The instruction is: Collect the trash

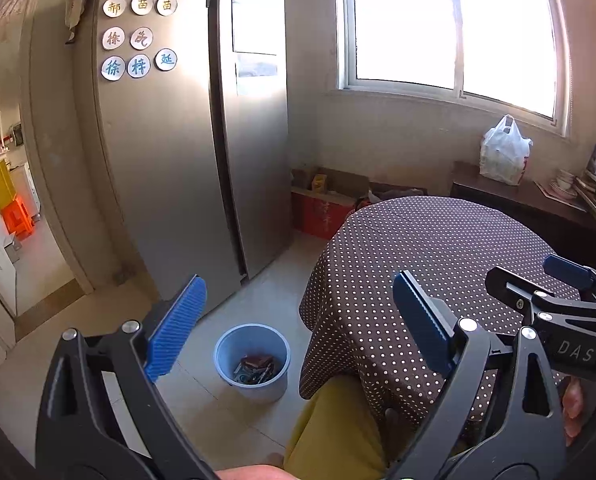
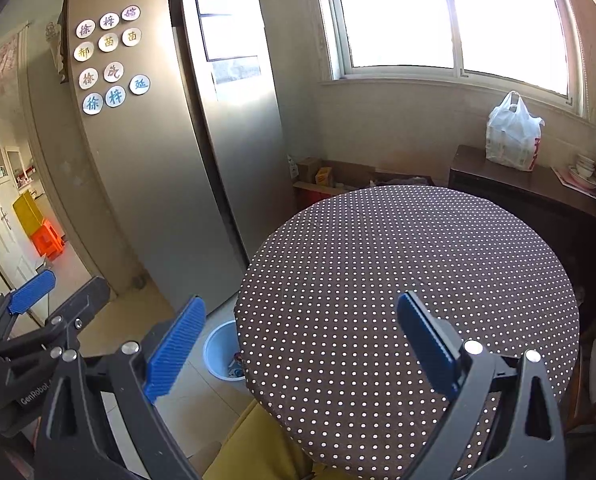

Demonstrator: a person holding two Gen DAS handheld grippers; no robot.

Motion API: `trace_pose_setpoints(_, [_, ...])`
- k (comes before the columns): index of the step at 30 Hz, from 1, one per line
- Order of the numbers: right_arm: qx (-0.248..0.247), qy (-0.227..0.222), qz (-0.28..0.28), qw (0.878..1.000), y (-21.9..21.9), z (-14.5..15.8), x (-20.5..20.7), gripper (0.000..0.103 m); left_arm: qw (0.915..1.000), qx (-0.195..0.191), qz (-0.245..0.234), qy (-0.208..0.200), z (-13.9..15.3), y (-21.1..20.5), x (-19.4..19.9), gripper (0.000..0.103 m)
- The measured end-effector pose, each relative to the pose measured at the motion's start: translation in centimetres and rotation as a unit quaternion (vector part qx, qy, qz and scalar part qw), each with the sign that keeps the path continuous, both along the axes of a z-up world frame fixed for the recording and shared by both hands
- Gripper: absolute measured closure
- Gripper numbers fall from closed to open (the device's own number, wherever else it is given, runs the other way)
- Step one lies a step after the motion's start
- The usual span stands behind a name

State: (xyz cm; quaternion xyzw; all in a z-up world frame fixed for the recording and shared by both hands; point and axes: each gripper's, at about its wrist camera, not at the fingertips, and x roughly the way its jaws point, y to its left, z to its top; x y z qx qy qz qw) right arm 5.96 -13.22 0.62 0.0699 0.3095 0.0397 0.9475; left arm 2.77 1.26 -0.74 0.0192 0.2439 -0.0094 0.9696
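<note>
Trash [image 1: 254, 367] lies in the blue bin [image 1: 252, 360] on the floor, just beside the round counter [image 1: 437, 256] edge; open floor [image 1: 258, 292] runs toward the fridge [image 1: 186, 152]; left claw [image 1: 298, 320] and right claw [image 2: 301, 344] both gape wide, empty, held above the counter's near rim.

Lit by strong daylight from the window [image 1: 453, 28], blown out to pure white in both views. Left of the window, a soft sheen on the fridge [image 1: 170, 160] door; below it, even brightness on the dotted table [image 2: 409, 288] cloth. Dimmer at the floor left of the table. Heavy fisheye bending of straight lines toward the edges, dark vignetted corners. Mostly sharp; slightly soft far left of the window.
</note>
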Motion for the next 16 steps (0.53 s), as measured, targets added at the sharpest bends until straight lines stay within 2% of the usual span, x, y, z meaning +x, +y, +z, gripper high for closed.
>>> trace_pose_setpoints(10, [0.000,-0.002,-0.007,1.000,-0.5,0.0,-0.1,0.008,1.0000,0.001,0.002,0.007,0.0,-0.3,0.4,0.010])
trace_pose_setpoints(16, [0.009,0.009,-0.032,0.999,-2.8,-0.6,-0.1,0.008,0.9994,0.007,-0.021,0.026,-0.6,-2.3,1.4,0.010])
